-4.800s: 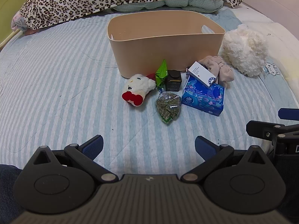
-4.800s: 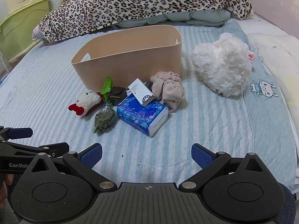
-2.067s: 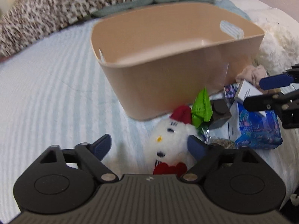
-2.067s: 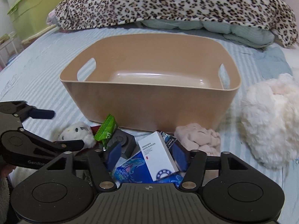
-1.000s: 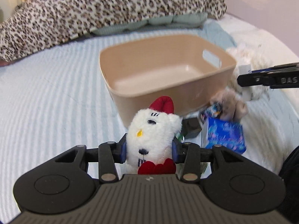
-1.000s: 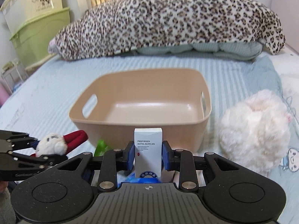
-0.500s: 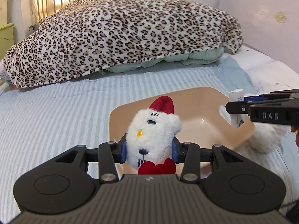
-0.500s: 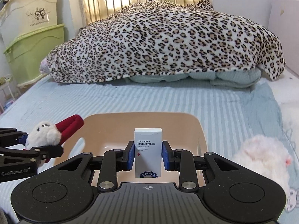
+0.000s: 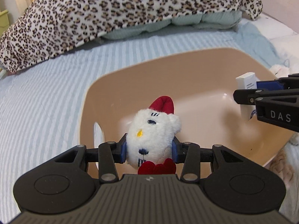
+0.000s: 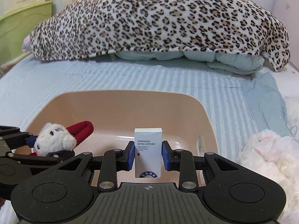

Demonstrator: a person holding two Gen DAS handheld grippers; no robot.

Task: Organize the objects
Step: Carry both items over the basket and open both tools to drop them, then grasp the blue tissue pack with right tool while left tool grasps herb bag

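My left gripper (image 9: 148, 150) is shut on a small white plush cat with a red bow (image 9: 152, 133) and holds it over the near left part of the beige plastic tub (image 9: 130, 78). My right gripper (image 10: 148, 155) is shut on a white box printed "Preferred Hotel Supplies" (image 10: 148, 149) and holds it upright above the same tub (image 10: 115, 110). The left gripper with the plush (image 10: 54, 140) also shows at the left of the right wrist view. The right gripper and its box (image 9: 246, 85) show at the right of the left wrist view. The tub's floor looks bare.
The tub sits on a blue striped bedsheet (image 10: 186, 74). A leopard-print blanket (image 10: 158, 22) lies heaped behind it. A fluffy white plush (image 10: 267, 153) lies right of the tub. A beige cloth (image 9: 282, 166) shows at the tub's near right. Green storage boxes (image 10: 18, 24) stand at far left.
Both grippers have moved forward and tilted down over the tub, each still holding its object. The tub now fills more of both views.
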